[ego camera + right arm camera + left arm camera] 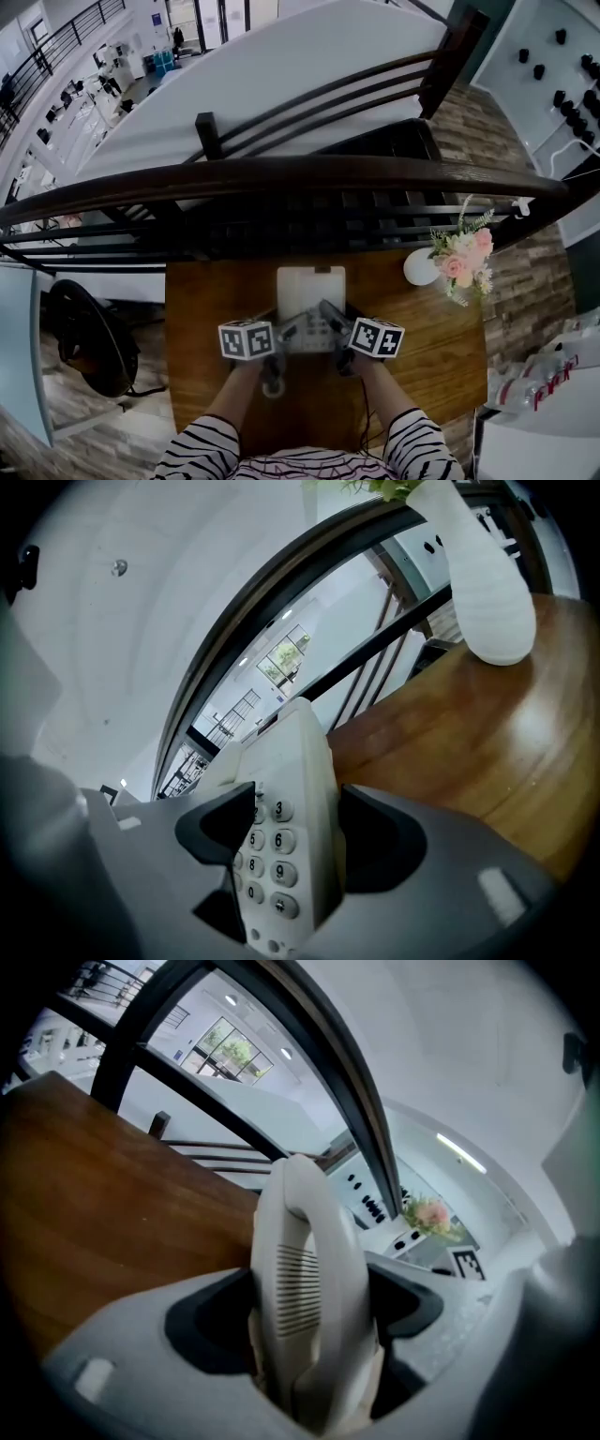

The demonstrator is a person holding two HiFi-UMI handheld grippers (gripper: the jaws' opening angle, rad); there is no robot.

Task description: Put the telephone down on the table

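A white desk telephone [311, 291] is over the wooden table [206, 300], near its far edge. My left gripper [284, 330] is shut on the telephone's left side, where the ribbed handset [305, 1288] fills the gap between the jaws. On the other side, my right gripper [336, 330] is shut on the keypad edge [277, 846], with number keys showing between its jaws. Whether the telephone rests on the table or hangs just above it I cannot tell.
A white vase [421, 267] with pink flowers [466, 258] stands at the table's far right; the vase [487, 583] also shows in the right gripper view. A dark curved railing [281, 178] runs just past the table. A black chair [89, 337] sits to the left.
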